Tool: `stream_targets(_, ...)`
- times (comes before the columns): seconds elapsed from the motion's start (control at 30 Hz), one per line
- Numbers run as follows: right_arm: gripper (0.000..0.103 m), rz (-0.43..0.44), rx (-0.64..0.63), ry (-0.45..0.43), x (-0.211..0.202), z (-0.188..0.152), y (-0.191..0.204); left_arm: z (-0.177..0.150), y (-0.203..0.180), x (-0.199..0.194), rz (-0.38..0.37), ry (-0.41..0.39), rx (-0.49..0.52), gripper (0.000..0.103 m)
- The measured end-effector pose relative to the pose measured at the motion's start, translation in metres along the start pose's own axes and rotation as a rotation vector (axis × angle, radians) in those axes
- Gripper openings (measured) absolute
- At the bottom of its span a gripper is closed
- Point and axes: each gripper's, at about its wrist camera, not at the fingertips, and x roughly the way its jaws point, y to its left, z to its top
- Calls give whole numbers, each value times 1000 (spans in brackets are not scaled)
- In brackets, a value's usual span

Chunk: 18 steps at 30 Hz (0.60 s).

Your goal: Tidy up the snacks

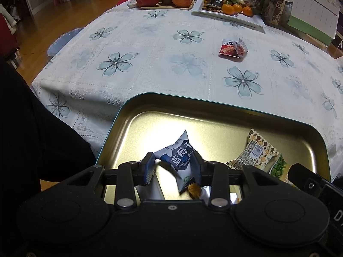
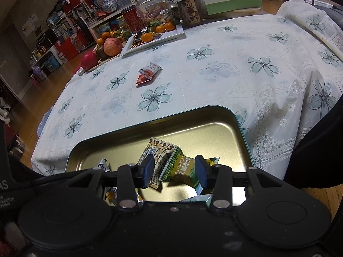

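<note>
Left hand-held gripper (image 1: 174,167): matte black housing, two round side caps, silver pivot screws, blue ribbed fingertips (image 1: 149,171). Right hand-held gripper (image 2: 175,171): same build, with white lettering on the unit beside it.

1. Tin tray (image 1: 214,107): gold inside, teal rim, at near table edge.
2. Blueberry pkt (image 1: 182,162), blue/white: tilted, in tray's left part, between my L pads.
3. Garlic pkt (image 2: 182,169), green: in tray, between my R pads.
4. Patterned pkt (image 2: 158,150): in tray, touching garlic pkt.
5. Red pkts (image 1: 232,48): on cloth, well beyond tray.
</note>
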Motion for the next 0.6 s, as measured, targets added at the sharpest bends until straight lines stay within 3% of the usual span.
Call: stream_targets(0.6,46,-20,-18,12,4,-1,3,0,-2,1,36,-4,24,50)
